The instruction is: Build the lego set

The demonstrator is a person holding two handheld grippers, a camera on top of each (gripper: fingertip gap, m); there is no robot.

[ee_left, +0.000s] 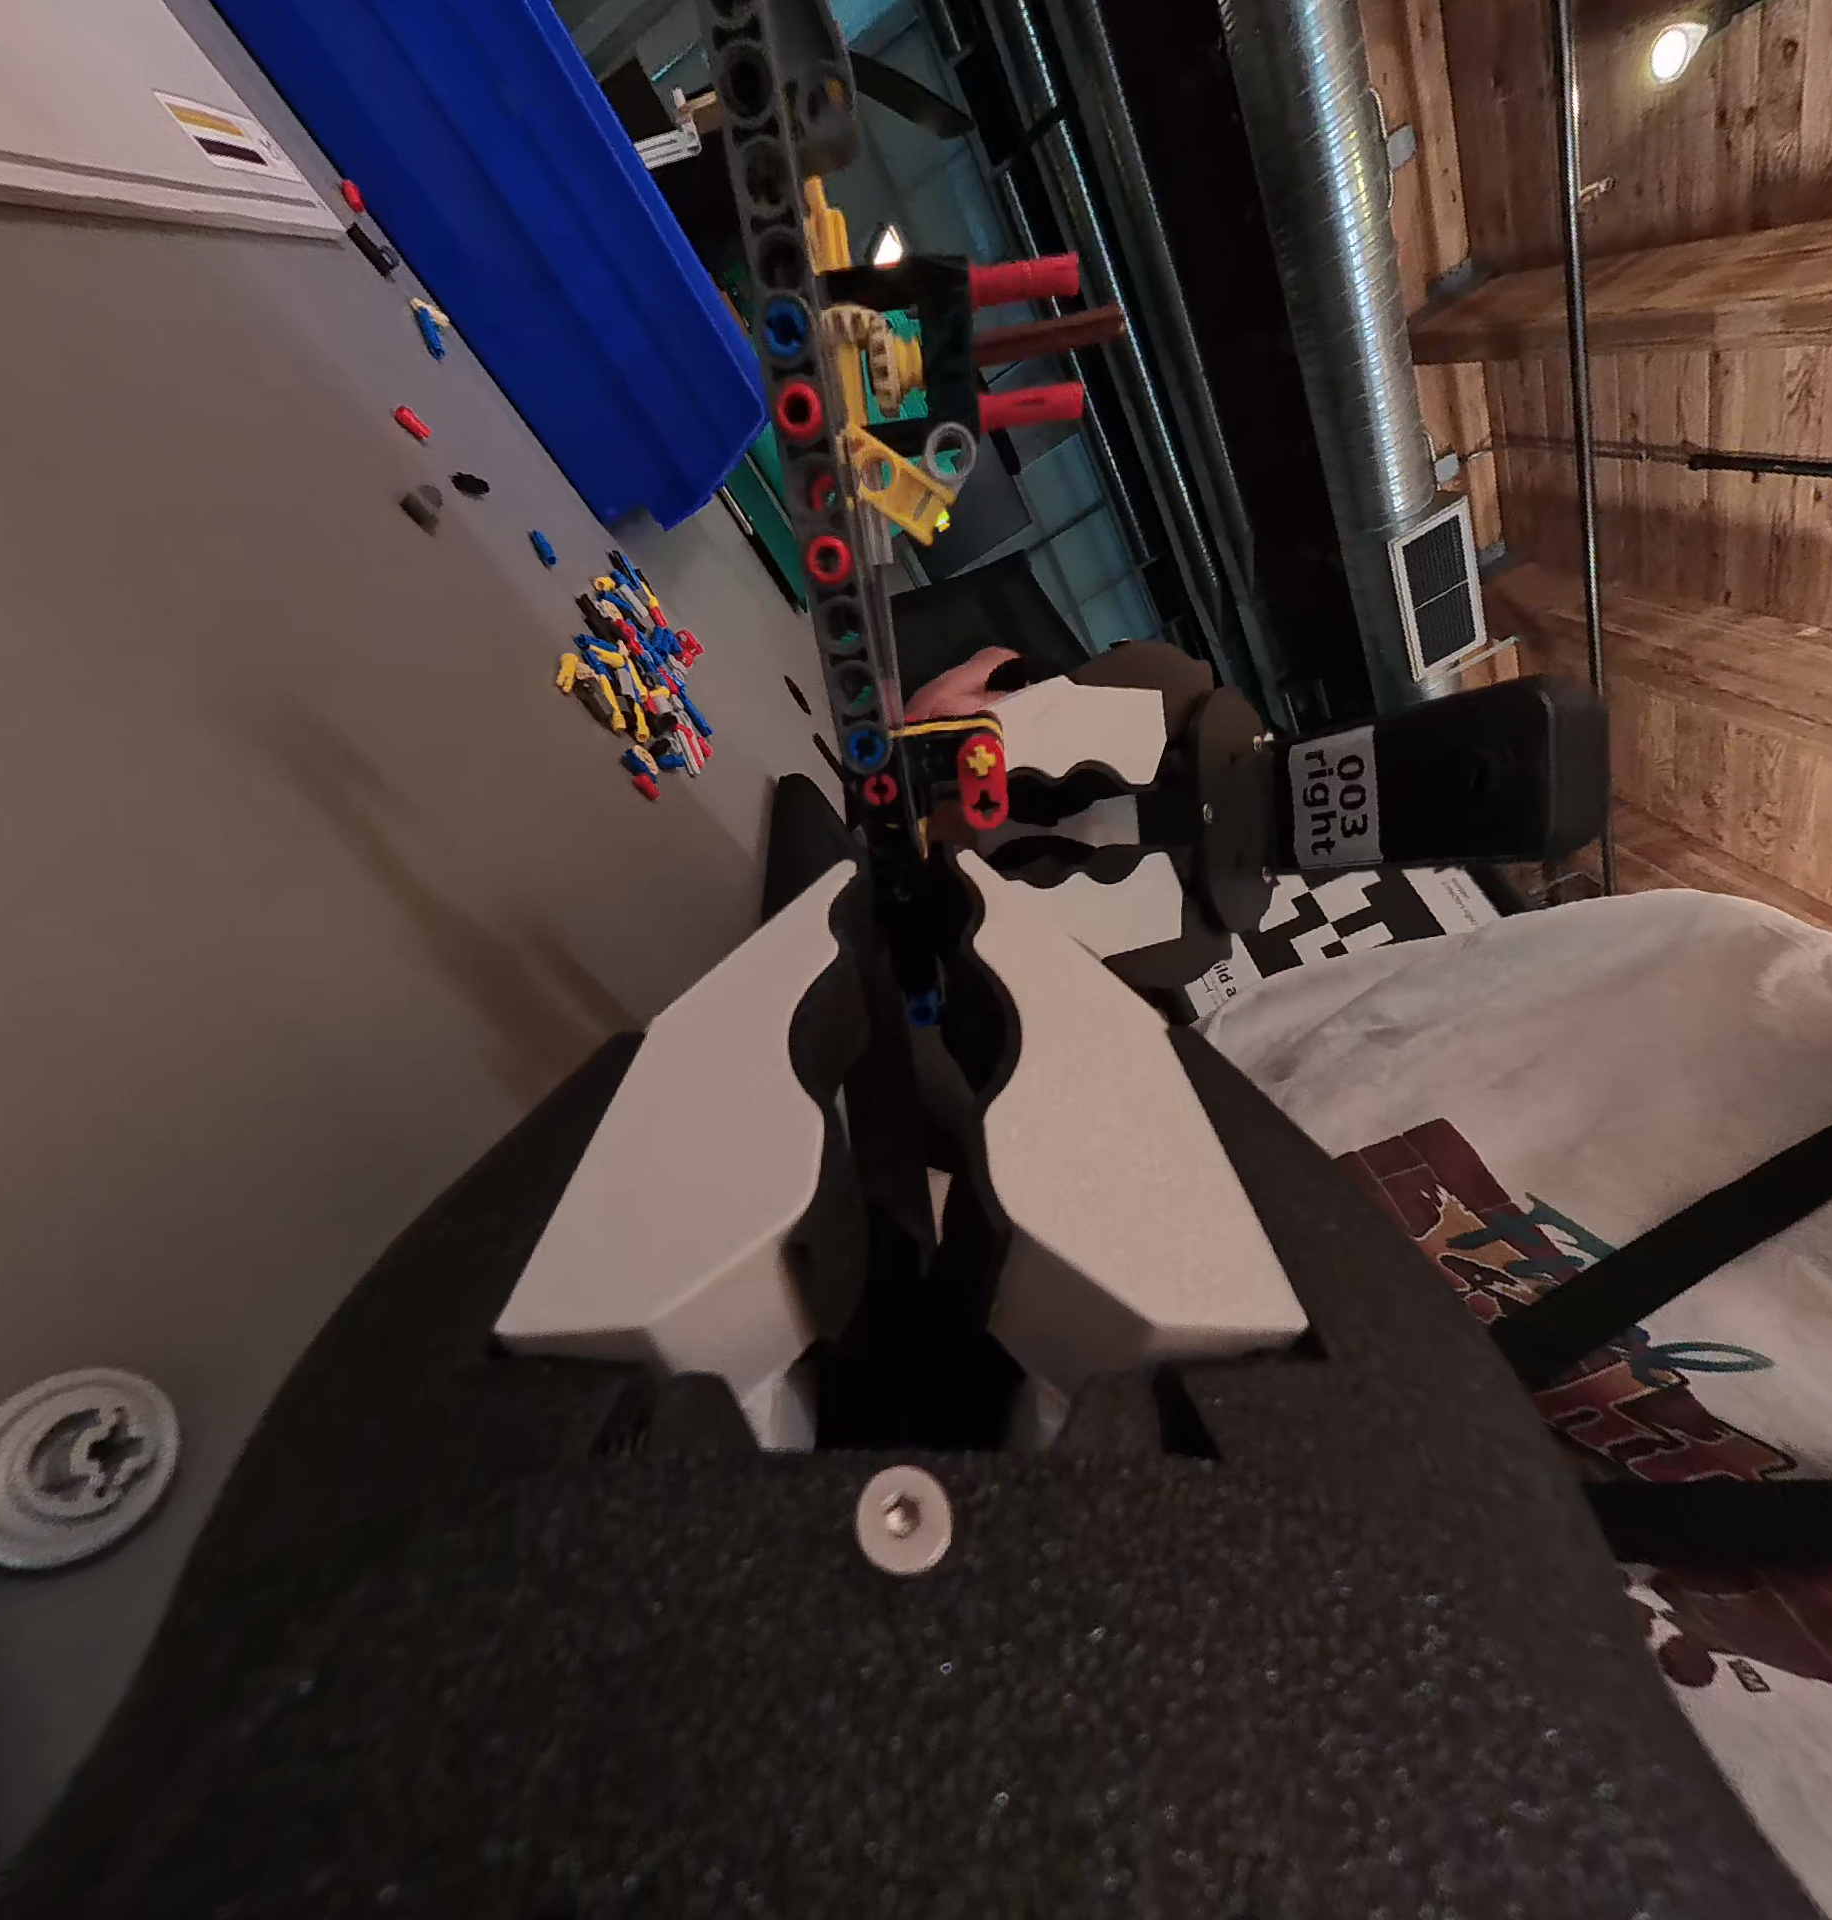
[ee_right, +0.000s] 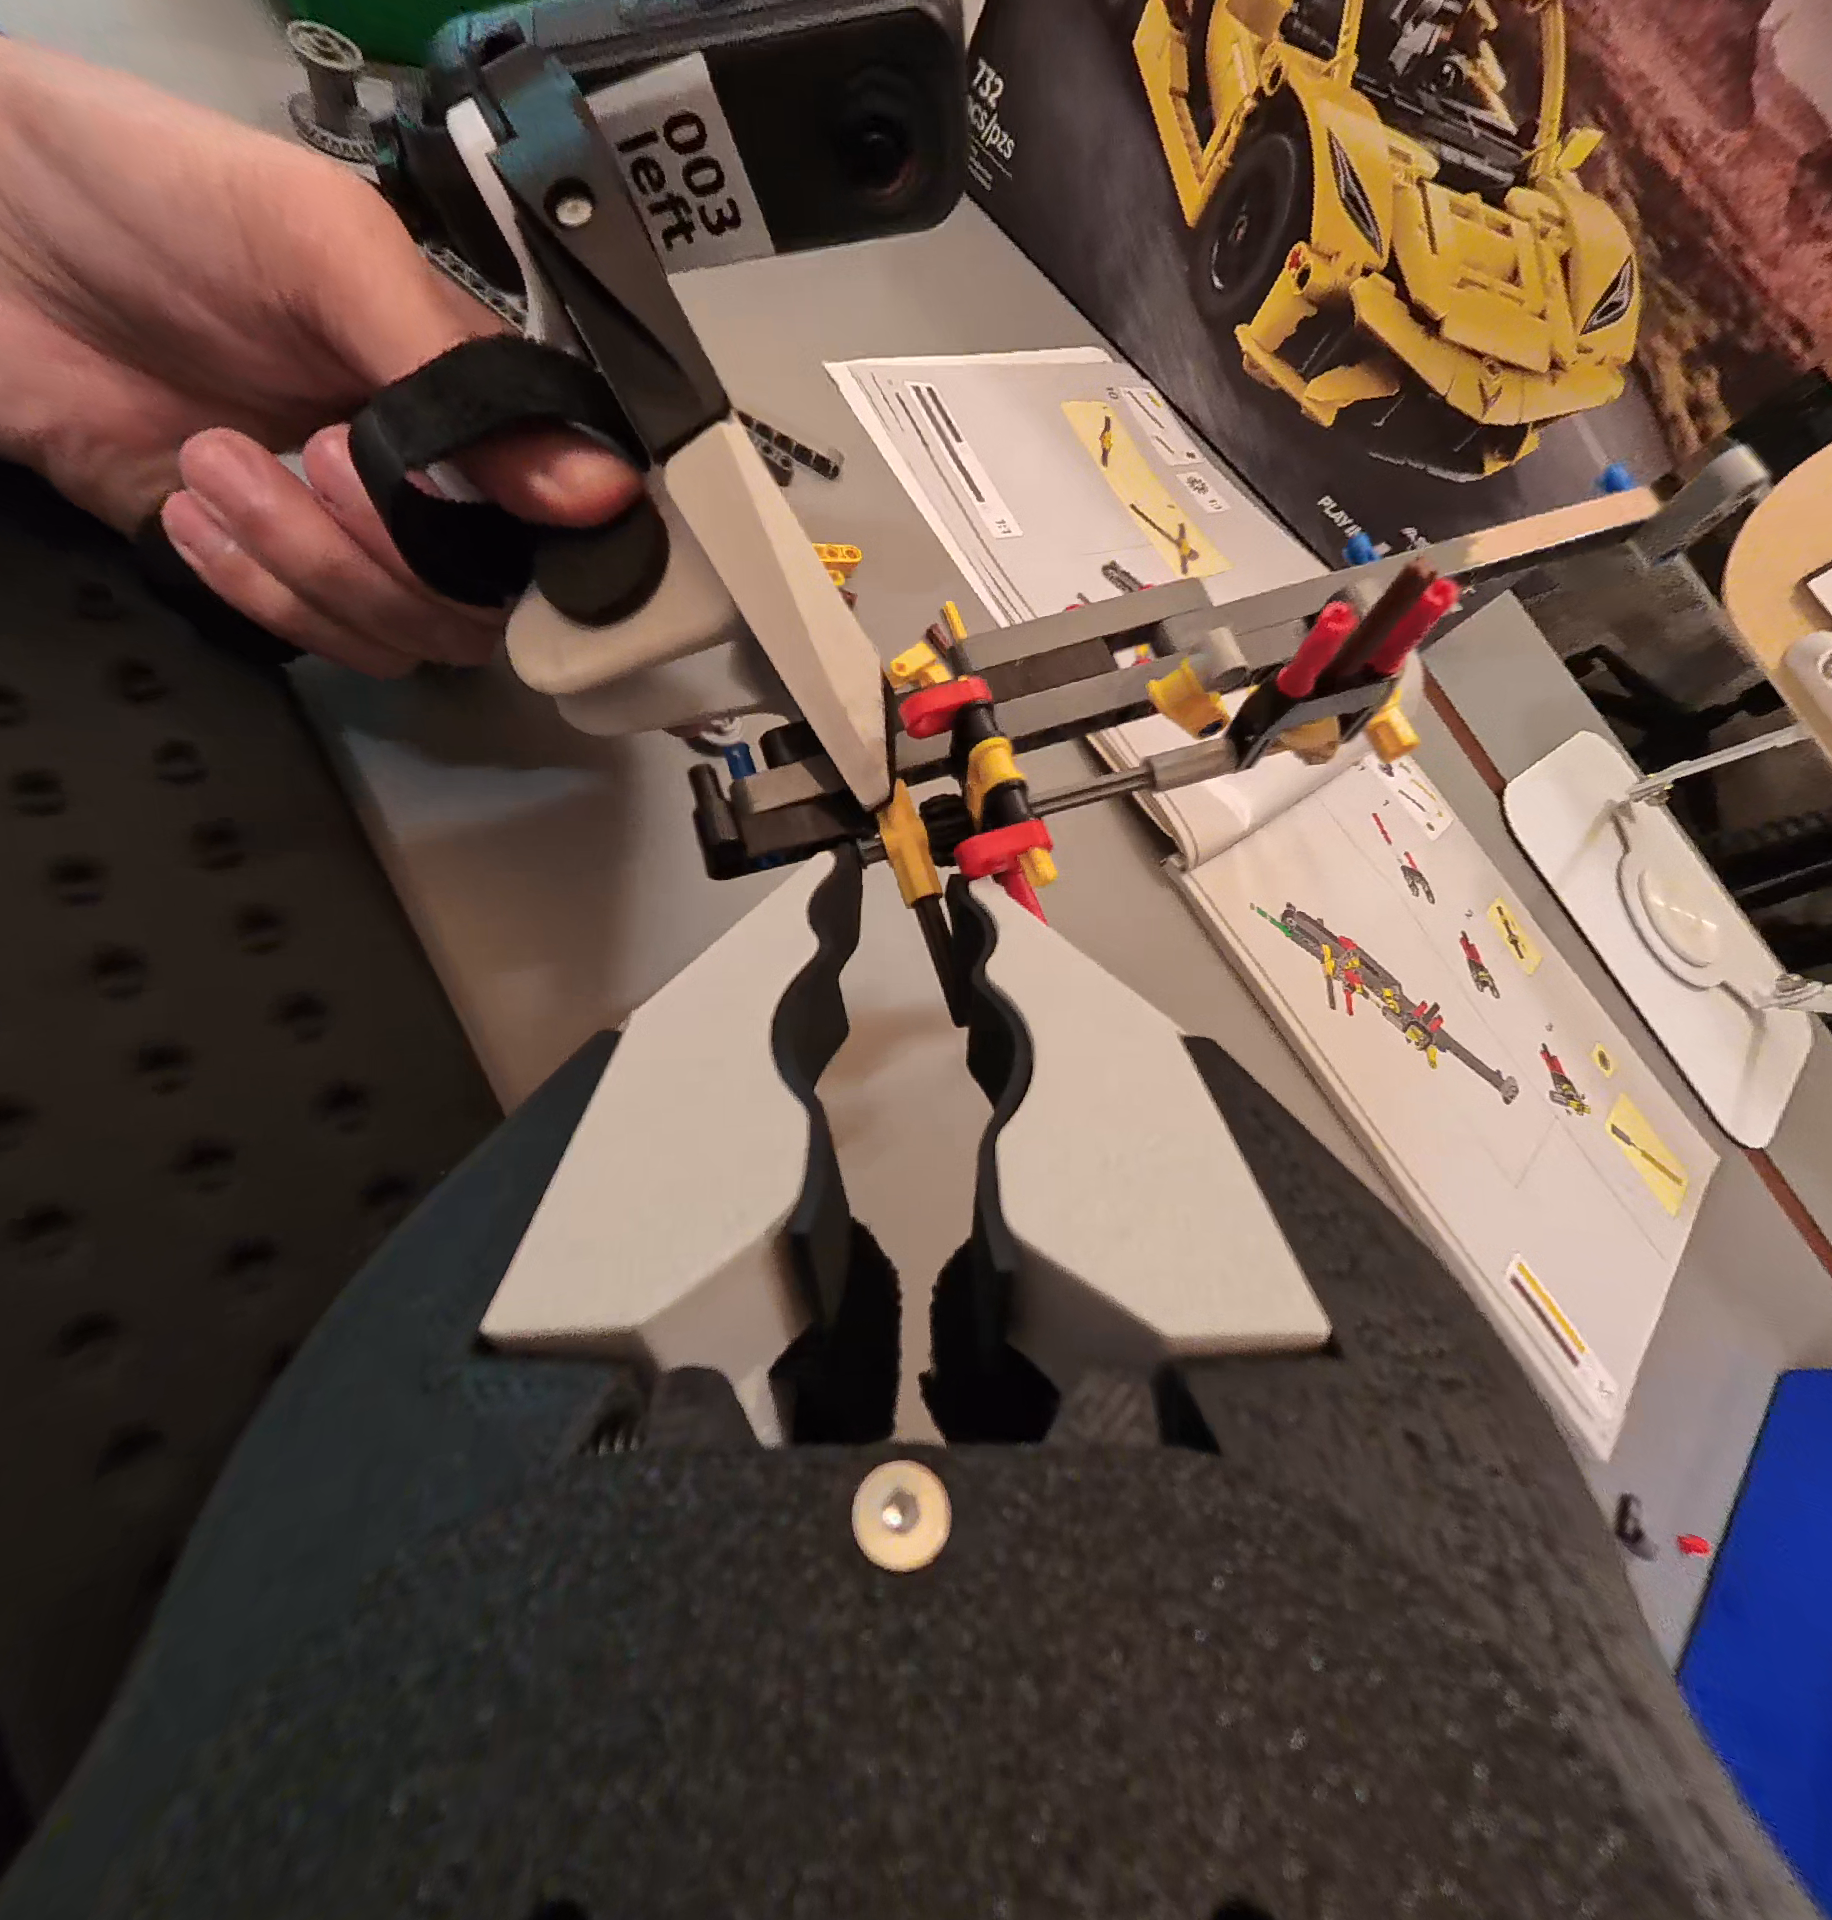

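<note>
Grey table (ee_left: 216, 831), two grippers, one lego assembly (ee_left: 839, 499)

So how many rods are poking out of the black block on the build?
3 rods stick out of the black block side by side: a red one at each edge, a brown one between. Others may be hidden.

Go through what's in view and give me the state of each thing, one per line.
Left gripper: shut on the lego frame.
Right gripper: jaws slightly apart around a thin black rod.
Lego frame: partly built, held off the table.
Instruction booklet: lying open.
Loose pieces: piled on the table.
</note>
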